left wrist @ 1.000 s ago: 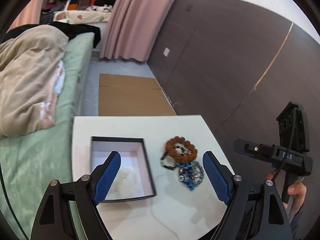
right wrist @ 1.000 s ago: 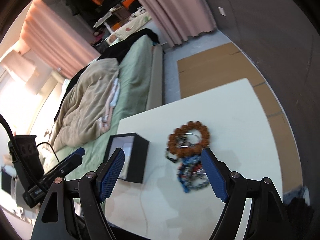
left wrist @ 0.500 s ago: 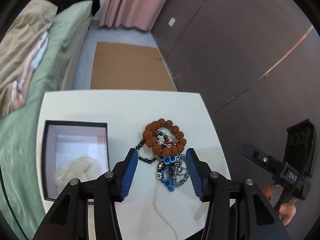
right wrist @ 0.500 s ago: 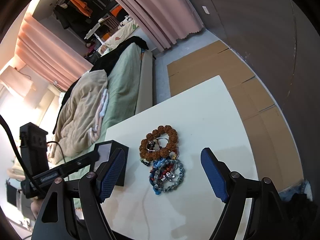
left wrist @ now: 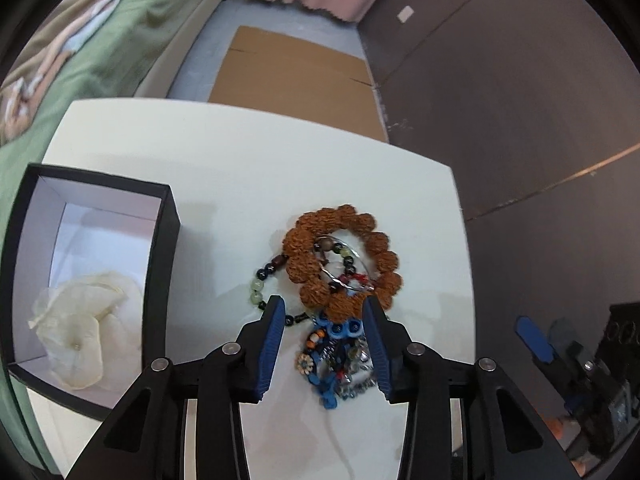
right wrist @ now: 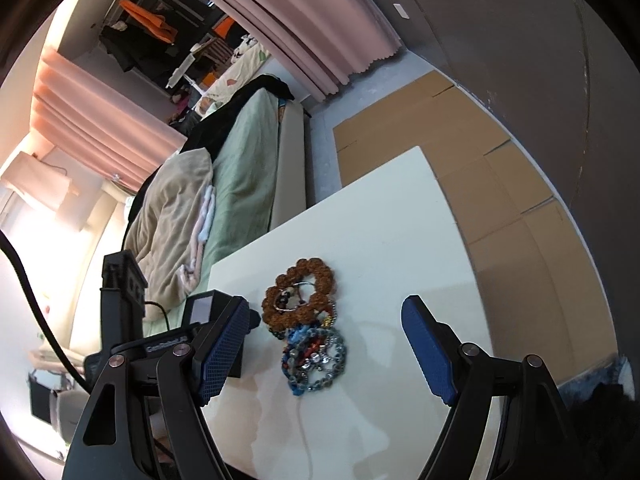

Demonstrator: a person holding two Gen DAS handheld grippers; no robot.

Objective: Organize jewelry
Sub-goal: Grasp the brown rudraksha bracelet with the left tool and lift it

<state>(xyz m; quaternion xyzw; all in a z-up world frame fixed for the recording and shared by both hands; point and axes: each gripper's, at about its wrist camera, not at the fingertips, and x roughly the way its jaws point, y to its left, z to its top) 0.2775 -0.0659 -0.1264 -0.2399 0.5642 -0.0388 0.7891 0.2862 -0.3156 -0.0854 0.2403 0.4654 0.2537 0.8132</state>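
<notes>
Blue pads of the left gripper (left wrist: 323,322) straddle the near part of a heap of jewelry on the white table (left wrist: 240,184); its jaws have just been closing, yet they stand apart with beads between them, and whether the pads press on anything cannot be told, though a gap shows beside the left pad; the gripper points steeply down at the tabletop; between its fingers lies a blue beaded bracelet (left wrist: 332,356) tangled with silvery beads, and just beyond their tips lies a brown bracelet (left wrist: 340,256) of large rough beads, touching the blue one; a thin silver ring and a strand of dark and pale green beads (left wrist: 264,280) lie across and beside the brown loop; left of the heap, apart from it, stands an open black box (left wrist: 164,264) with white inner walls and a crumpled pale cloth (left wrist: 80,332) inside; the right gripper (right wrist: 324,350) hangs above the same heap with its jaws wide and nothing in them, the jewelry seen between its pads but below them; beyond the table lie flattened cardboard (left wrist: 296,68) on the floor, a bed with a green sheet (right wrist: 248,172) and a beige blanket, pink curtains (right wrist: 304,12) and a dark wall.
</notes>
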